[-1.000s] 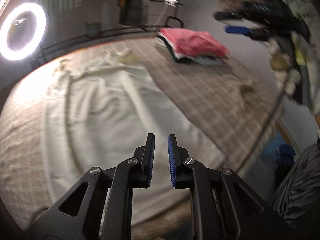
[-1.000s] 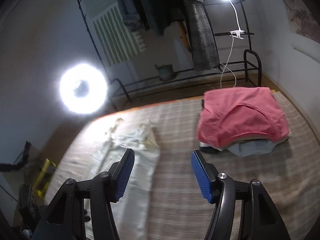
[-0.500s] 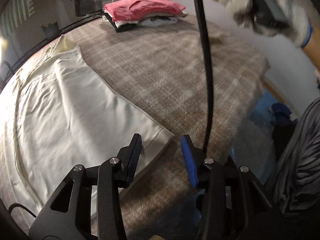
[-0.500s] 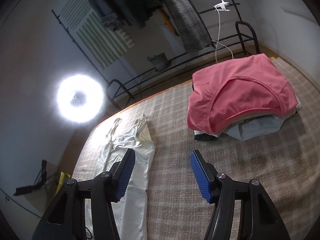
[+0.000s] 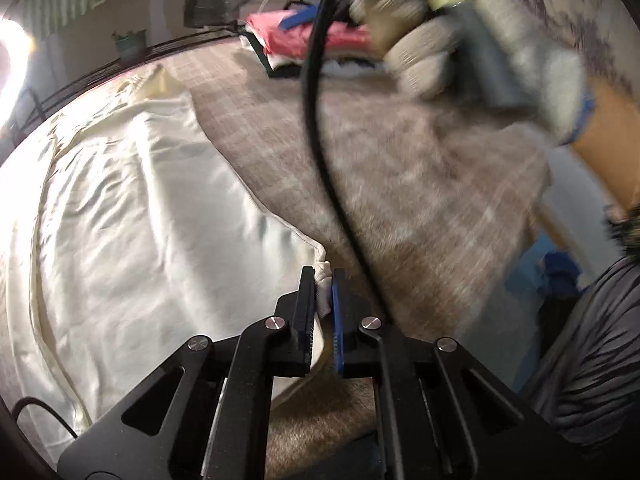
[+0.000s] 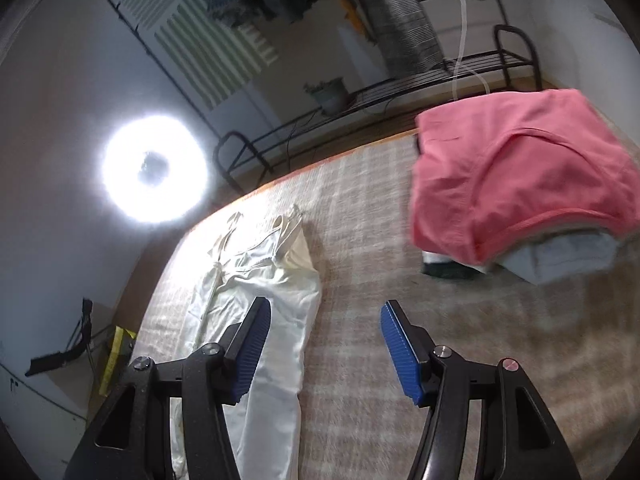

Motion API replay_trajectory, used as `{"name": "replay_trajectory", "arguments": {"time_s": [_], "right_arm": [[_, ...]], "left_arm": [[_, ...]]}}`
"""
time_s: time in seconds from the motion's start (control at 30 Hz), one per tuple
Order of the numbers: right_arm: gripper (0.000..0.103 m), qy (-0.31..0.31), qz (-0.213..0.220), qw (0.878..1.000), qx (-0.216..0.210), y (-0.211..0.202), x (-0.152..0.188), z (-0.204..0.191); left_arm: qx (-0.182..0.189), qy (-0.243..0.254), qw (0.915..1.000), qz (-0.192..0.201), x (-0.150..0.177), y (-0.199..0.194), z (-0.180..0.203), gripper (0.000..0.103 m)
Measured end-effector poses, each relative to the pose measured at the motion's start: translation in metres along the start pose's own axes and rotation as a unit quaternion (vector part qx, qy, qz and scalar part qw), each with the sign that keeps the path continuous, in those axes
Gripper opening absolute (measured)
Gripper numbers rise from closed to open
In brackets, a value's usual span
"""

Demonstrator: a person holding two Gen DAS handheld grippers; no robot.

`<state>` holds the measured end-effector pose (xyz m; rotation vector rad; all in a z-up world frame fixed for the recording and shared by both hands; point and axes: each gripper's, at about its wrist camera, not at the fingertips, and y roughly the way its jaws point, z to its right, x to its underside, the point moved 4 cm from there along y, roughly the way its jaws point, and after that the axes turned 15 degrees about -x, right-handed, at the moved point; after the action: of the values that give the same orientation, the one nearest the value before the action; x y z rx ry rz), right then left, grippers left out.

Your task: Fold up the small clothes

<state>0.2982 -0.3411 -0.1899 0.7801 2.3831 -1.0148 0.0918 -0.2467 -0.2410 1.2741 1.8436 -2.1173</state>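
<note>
A cream strappy garment point(image 5: 132, 216) lies spread flat on the woven plaid cover point(image 5: 400, 168). My left gripper point(image 5: 323, 280) is shut on its near right hem corner, low on the surface. In the right wrist view the same garment point(image 6: 276, 304) lies long and narrow, straps at the far end. My right gripper point(image 6: 324, 320) is open and empty, held above the cover beside the garment's right edge. The gloved hand point(image 5: 472, 40) holding the right gripper shows blurred at the top of the left wrist view, with a black cable point(image 5: 320, 120) hanging down.
A stack of folded clothes topped by a pink piece point(image 6: 520, 176) sits at the far right of the cover. A ring light point(image 6: 154, 170) glares at the left. A black metal rack point(image 6: 360, 108) stands behind the far edge.
My left gripper moved onto the garment's hem corner and shut on it. My right gripper moved forward over the cover, still open.
</note>
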Motion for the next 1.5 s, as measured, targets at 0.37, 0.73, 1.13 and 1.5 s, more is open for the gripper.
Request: {"name": "replay_trajectory", "arguments": {"time_s": [0.37, 0.73, 1.13, 1.5], "right_arm": [[0.061, -0.047, -0.079, 0.996, 0.01, 0.121, -0.024, 0.009], [0.002, -0.033, -0.135, 0.99, 0.0, 0.178, -0.031, 0.028], [0.001, -0.011, -0.132, 0.99, 0.055, 0.183, -0.046, 0.027], [0.001, -0.052, -0.136, 0.985, 0.097, 0.199, -0.058, -0.029]], "left_arm": [[0.036, -0.08, 0.9961, -0.002, 0.003, -0.018, -0.03, 0.005], [0.062, -0.119, 0.991, -0.003, 0.003, -0.014, -0.033, 0.005], [0.078, -0.176, 0.9813, -0.008, 0.014, -0.017, -0.056, 0.005], [0.062, -0.24, 0.9687, -0.001, 0.042, -0.036, -0.095, 0.005]]}}
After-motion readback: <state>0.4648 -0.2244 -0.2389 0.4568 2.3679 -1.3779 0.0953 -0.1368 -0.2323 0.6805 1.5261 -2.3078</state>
